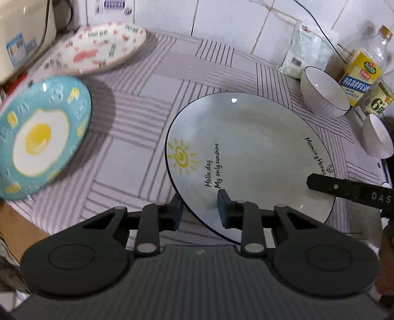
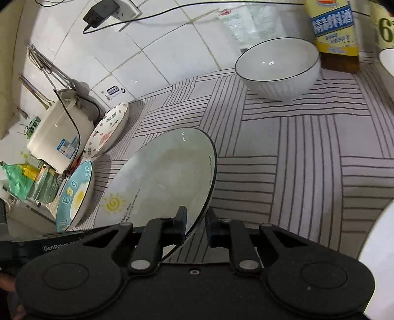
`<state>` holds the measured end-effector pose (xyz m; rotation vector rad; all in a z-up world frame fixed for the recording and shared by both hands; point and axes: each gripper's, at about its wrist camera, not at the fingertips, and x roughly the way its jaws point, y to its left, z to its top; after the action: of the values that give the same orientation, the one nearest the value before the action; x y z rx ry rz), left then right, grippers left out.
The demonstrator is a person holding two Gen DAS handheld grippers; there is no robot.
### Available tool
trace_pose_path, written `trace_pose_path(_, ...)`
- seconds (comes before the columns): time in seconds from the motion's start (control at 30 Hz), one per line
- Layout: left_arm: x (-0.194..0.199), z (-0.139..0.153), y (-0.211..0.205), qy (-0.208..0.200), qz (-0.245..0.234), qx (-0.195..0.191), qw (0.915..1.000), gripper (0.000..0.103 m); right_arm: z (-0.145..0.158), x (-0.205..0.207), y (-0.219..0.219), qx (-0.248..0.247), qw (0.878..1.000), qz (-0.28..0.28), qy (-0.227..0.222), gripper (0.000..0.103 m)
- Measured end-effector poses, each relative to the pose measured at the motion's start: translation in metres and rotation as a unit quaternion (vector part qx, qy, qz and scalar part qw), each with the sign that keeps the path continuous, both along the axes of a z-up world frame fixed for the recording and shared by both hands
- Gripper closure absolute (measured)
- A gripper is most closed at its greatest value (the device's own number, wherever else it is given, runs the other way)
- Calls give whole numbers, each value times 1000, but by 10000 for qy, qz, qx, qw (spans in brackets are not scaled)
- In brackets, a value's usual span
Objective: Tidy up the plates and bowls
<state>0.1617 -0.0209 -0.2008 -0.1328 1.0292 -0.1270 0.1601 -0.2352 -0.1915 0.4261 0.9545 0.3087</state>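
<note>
A large white plate with a black rim, a yellow sun and black writing [image 1: 248,152] is held tilted above the striped cloth. My left gripper [image 1: 200,209] is shut on its near rim. My right gripper [image 2: 195,222] is shut on the same white plate [image 2: 167,177] at its right rim; one right finger [image 1: 344,188] shows in the left wrist view. A blue fried-egg plate [image 1: 41,135] [image 2: 75,197] lies to the left. A pink-patterned plate [image 1: 103,48] [image 2: 108,130] lies behind it. A white ribbed bowl [image 1: 322,92] [image 2: 280,71] stands at the back right, a second white bowl [image 1: 376,137] beside it.
The striped cloth [image 2: 307,157] covers the counter. A white rice cooker [image 2: 56,133] stands at the far left by the tiled wall. Bottles of cooking wine [image 1: 364,66] [image 2: 335,32], a white bag [image 1: 300,51], a cable and a charger [image 2: 101,12] line the back.
</note>
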Motion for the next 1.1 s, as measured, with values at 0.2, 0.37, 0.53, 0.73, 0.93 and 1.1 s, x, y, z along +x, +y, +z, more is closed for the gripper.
trace_pose_path(0.2, 16, 14, -1, -261, -160, 368, 9989, 75, -1, 21, 5, -36, 9994, 268, -201, 82)
trace_pose_path(0.37, 41, 21, 0, -409, -38, 412, 9983, 75, 1, 42, 10, 12, 9985, 265, -482, 82)
trace_pose_path(0.53, 69, 25, 3, -516, 20, 257, 9983, 75, 11, 66, 10, 20, 9975, 217, -669, 81)
trace_pose_path(0.73, 104, 21, 8, -395, 121, -42, 9991, 75, 17, 102, 12, -132, 9967, 215, -769, 81)
trace_pose_path(0.93, 134, 11, 6, -314, 38, 88, 9995, 75, 11, 137, 17, -309, 9959, 405, -743, 80)
trace_pose_path(1.1, 159, 1, 3, -210, -224, 237, 9992, 75, -2, 150, 21, -517, 9963, 287, -631, 79)
